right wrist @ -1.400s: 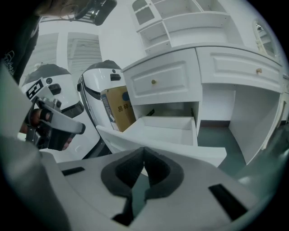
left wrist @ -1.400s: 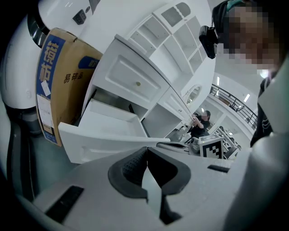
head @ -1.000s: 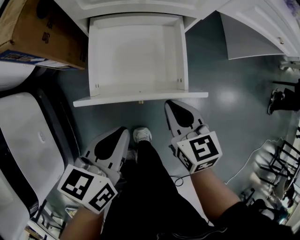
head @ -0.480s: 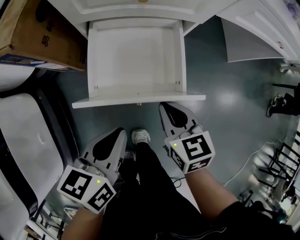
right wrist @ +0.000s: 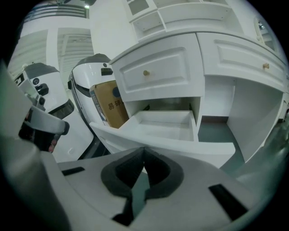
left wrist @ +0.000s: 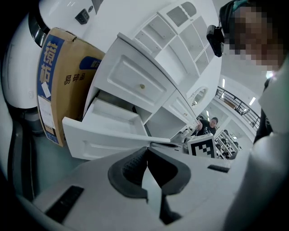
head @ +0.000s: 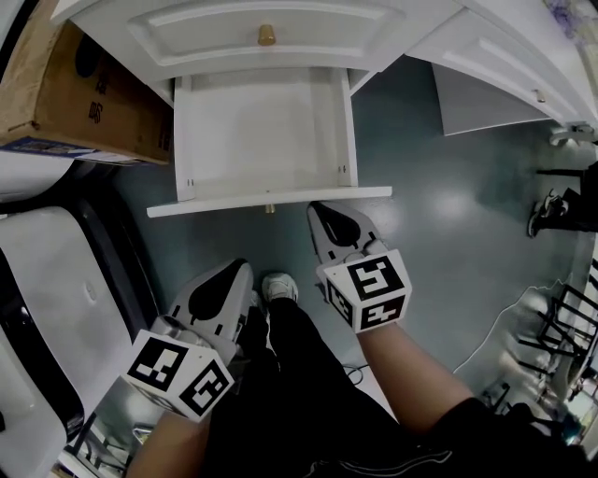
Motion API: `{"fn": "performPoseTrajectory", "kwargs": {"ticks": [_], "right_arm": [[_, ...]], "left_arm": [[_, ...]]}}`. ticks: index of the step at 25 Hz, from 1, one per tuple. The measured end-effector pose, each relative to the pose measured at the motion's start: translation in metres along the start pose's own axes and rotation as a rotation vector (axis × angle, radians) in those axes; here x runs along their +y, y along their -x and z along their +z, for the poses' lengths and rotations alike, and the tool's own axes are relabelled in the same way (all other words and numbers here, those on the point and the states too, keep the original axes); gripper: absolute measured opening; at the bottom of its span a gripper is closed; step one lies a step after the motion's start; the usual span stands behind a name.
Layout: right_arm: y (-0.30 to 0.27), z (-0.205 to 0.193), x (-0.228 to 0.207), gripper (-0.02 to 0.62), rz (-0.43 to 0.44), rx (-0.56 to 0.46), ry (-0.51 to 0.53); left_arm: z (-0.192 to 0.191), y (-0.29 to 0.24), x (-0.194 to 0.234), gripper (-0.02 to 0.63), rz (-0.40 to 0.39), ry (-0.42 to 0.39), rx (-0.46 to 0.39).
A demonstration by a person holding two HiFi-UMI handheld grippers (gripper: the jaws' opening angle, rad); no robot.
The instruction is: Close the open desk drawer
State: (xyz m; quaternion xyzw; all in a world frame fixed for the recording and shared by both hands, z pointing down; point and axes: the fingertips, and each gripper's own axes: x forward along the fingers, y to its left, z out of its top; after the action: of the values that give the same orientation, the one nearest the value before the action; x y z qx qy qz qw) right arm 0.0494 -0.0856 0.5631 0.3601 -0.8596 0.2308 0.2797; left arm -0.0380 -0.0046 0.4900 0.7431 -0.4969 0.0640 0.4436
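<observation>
White desk fills 12 o'clock, and its lower drawer sticks way out toward the person, empty inside. Right gripper has its jaws pinched together on nothing, with the tip right at the drawer front, about 1 o'clock of centre. Can't tell if it's touching, but I'd guess it's a blunt pusher for shoving the drawer in. Left gripper, also closed and empty, hangs at 7 o'clock, probably just out of the way.

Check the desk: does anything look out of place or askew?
Only the lower drawer: it stands pulled out and empty beneath the shut upper drawer. No damage shows. The right gripper, jaws together, is at its front.
</observation>
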Motion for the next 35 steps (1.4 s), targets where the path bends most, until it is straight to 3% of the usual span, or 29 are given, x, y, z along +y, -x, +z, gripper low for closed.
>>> {"fn": "performPoseTrajectory", "kwargs": {"ticks": [12, 35], "right_arm": [[-0.023, 0.027, -0.019, 0.006, -0.071, -0.030, -0.034], [-0.059, 0.061, -0.046, 0.006, -0.161, -0.025, -0.110]], "left_arm": [[0.007, -0.015, 0.020, 0.005, -0.019, 0.010, 0.030], [0.075, -0.049, 0.051, 0.005, -0.063, -0.035, 0.078]]}}
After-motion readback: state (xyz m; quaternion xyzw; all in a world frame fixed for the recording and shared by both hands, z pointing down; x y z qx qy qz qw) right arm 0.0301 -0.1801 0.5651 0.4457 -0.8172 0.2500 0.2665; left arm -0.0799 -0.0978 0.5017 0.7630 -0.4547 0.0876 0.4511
